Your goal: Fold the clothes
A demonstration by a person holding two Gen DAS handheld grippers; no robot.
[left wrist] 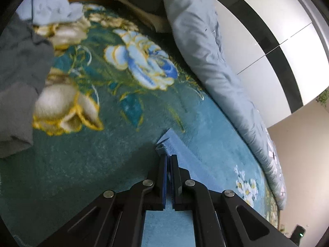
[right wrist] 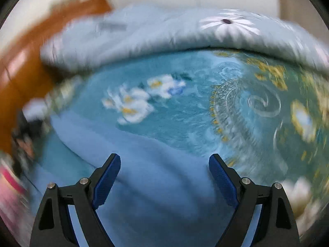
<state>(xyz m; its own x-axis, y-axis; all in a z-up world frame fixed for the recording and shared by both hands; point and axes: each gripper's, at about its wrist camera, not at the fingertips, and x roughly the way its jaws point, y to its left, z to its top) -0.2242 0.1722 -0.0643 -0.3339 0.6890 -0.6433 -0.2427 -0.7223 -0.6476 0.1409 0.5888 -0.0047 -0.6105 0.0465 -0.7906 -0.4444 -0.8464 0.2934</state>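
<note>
Unlabelled blue cloth [left wrist: 176, 146] in left gripper [left wrist: 168, 158]

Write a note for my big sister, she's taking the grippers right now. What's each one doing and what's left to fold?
Left gripper: shut on a corner of the blue cloth, lifted off the teal flowered blanket.
Right gripper: open, holding nothing, above the same blue cloth; this view is blurred.
Blue cloth: spread out with wrinkles, no finished fold visible.
Still waiting: a grey garment and a light blue garment, both crumpled at the blanket's far left.
A pale quilt lies along the far edge.
Left to do: likely fold the blue cloth, then the other two.
</note>
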